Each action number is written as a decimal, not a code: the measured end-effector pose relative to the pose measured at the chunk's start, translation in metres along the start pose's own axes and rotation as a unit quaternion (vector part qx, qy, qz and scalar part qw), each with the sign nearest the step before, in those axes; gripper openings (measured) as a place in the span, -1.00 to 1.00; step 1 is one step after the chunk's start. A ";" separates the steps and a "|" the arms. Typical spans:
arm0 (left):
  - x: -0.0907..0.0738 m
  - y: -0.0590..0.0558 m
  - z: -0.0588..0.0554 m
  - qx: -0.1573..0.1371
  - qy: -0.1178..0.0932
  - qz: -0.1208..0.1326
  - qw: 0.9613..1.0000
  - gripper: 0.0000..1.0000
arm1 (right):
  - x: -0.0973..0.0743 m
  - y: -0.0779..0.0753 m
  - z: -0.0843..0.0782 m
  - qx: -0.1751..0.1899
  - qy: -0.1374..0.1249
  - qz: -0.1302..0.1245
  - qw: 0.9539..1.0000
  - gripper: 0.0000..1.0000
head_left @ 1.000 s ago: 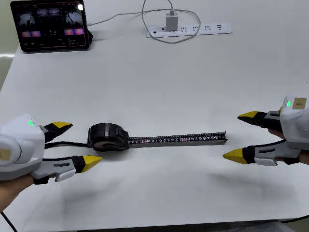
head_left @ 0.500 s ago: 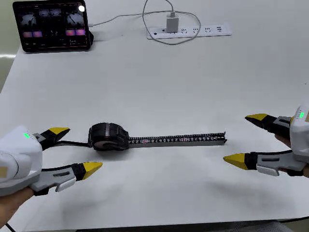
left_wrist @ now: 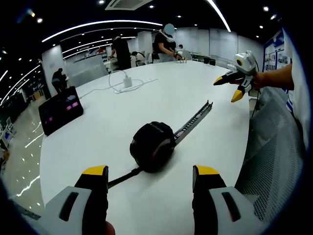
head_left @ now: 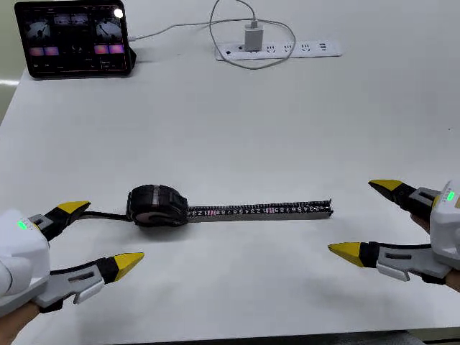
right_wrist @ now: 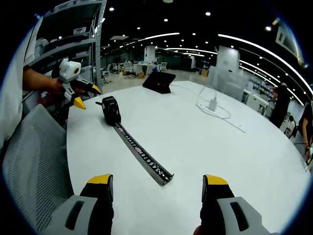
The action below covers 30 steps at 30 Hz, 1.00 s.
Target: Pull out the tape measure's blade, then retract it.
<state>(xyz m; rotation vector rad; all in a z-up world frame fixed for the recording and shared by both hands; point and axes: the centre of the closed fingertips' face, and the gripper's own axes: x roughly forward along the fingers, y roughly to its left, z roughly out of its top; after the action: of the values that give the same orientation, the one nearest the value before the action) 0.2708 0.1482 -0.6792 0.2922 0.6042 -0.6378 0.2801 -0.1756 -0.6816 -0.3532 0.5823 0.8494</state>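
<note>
Fingers point(head_left: 128, 261) spread, empty: left gripper point(head_left: 102, 233), right gripper point(head_left: 365, 217) | white table point(head_left: 251, 129): tape measure point(head_left: 158, 206), blade point(head_left: 259, 210) out | ceiling lights point(right_wrist: 156, 36) on

tape measure case point(head_left: 158, 206): black, faint reddish ring on the side
blade point(head_left: 259, 210): dark, fine white marks and numerals, 1 red mark near the case
strap point(head_left: 108, 213): black
left gripper point(head_left: 100, 233): white body, grey jaw plates, black fingers, 2 yellow tips, green light
right gripper point(head_left: 365, 218): same, white, grey, black, 2 yellow tips, green light
table point(head_left: 237, 129): plain white
tablet point(head_left: 74, 37): black frame, dark screen with pink and purple patches
power strip point(head_left: 277, 49): white, dark sockets
charger point(head_left: 254, 34): white
cable point(head_left: 230, 59): pale grey-white
</note>
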 end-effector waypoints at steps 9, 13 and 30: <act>-0.004 -0.006 -0.007 -0.001 0.000 0.002 1.000 0.39 | -0.002 0.004 -0.007 -0.002 0.002 -0.011 1.000 0.57; -0.006 -0.010 -0.007 -0.004 -0.003 -0.002 1.000 0.47 | -0.002 0.009 -0.010 -0.004 0.005 -0.006 1.000 0.63; -0.007 -0.020 -0.006 -0.019 -0.006 -0.019 1.000 0.92 | -0.001 0.024 -0.020 -0.005 0.020 0.019 1.000 0.98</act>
<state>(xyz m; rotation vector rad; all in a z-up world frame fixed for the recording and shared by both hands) 0.2508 0.1391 -0.6814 0.2417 0.6117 -0.6639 0.2539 -0.1718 -0.6979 -0.3704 0.6230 0.8837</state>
